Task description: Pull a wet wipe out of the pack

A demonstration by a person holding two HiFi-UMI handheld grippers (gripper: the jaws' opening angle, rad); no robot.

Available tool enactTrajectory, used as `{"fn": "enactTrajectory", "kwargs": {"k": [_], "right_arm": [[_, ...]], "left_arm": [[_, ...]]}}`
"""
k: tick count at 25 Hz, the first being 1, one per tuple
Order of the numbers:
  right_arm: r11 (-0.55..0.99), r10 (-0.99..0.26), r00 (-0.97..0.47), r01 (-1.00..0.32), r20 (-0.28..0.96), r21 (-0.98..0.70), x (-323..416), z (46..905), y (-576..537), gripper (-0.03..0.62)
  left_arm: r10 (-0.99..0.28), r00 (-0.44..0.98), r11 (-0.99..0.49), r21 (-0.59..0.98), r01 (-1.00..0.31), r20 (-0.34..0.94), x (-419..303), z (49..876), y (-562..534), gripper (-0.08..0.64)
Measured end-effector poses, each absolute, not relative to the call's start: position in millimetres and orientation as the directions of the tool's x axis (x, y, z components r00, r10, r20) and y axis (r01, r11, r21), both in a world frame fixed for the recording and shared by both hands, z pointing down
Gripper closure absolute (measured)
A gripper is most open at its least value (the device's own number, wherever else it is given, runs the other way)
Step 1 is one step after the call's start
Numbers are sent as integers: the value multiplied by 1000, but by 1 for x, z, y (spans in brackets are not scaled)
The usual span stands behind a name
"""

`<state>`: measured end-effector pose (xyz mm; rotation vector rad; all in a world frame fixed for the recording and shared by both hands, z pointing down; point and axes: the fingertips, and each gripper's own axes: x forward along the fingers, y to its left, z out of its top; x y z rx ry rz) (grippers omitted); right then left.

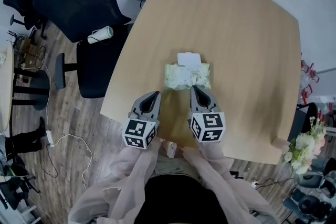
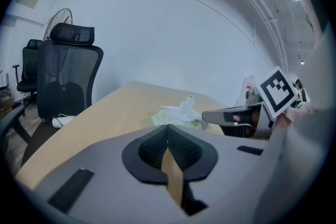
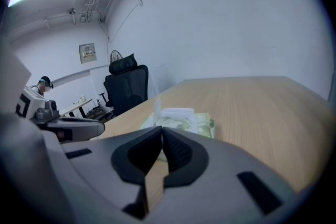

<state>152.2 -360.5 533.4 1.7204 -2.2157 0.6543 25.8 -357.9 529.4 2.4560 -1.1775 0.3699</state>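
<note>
left tongs (image 1: 154, 96), right tongs (image 1: 195, 90) hovering pinched together, empty | wet wipe pack (image 1: 188, 76) lying just ahead | wipe (image 2: 187, 105) sticking up, ready for pinching

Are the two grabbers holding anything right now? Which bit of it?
Nothing is held. The left gripper and right gripper both have their jaws closed together, empty. The wet wipe pack lies on the table ahead of them.
</note>
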Motion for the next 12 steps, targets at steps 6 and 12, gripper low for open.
{"fn": "enactTrajectory", "kwargs": {"k": [6, 12], "right_arm": [[192, -845, -260, -963, 467, -189, 152, 535, -356, 581], [185, -849, -252, -965, 464, -185, 151, 532, -353, 581]], "left_arm": [[-689, 610, -571, 226, -789, 391, 24, 528, -356, 549], [-692, 608, -569, 225, -791, 389, 20, 527, -354, 549]]}}
